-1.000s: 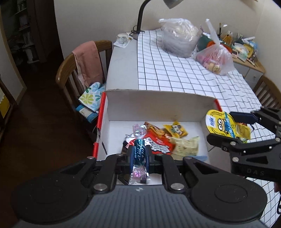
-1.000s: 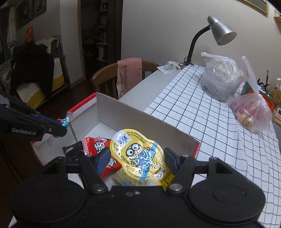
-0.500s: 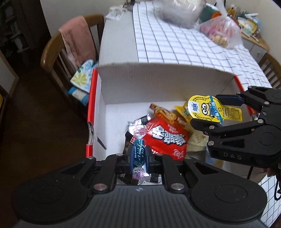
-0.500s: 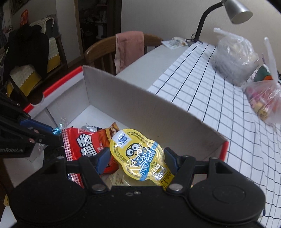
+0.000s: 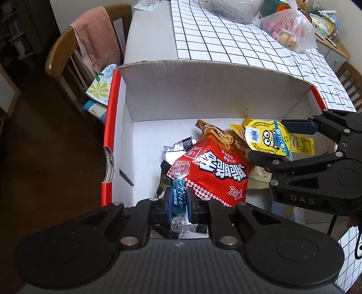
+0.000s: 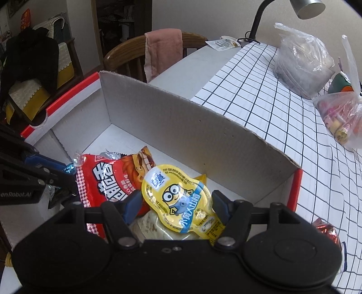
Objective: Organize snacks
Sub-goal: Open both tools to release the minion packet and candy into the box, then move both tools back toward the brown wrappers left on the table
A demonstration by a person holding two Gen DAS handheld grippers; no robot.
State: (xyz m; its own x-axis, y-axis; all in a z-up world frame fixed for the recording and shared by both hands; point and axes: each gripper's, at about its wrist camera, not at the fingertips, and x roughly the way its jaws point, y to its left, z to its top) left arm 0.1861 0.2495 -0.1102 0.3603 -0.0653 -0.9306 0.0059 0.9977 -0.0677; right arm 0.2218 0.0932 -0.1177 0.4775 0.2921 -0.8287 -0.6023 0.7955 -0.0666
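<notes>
A white cardboard box (image 5: 203, 95) with red edges holds a red snack bag (image 5: 217, 171) and smaller packets. My left gripper (image 5: 178, 196) is shut on a blue twist-wrapped candy (image 5: 178, 200), low over the box's near left part. The right gripper (image 5: 267, 141) hovers over the box's right side with a yellow cartoon pouch (image 5: 271, 138) between its jaws. In the right wrist view the pouch (image 6: 178, 199) still sits between the blue pads (image 6: 220, 203) while the jaws are opening. The left gripper (image 6: 56, 167) shows at that view's left edge, above the red bag (image 6: 108, 181).
The box (image 6: 181, 117) stands on a table with a checked cloth (image 5: 226, 40). Two plastic bags (image 6: 303, 63) and a desk lamp (image 6: 307, 9) are at the far end. A chair with a pink towel (image 5: 95, 40) stands left. A red foil wrapper (image 6: 328, 233) lies on the cloth.
Both grippers have come down and tipped toward the box, which now fills more of each view. The candy and the yellow pouch have travelled with them.
</notes>
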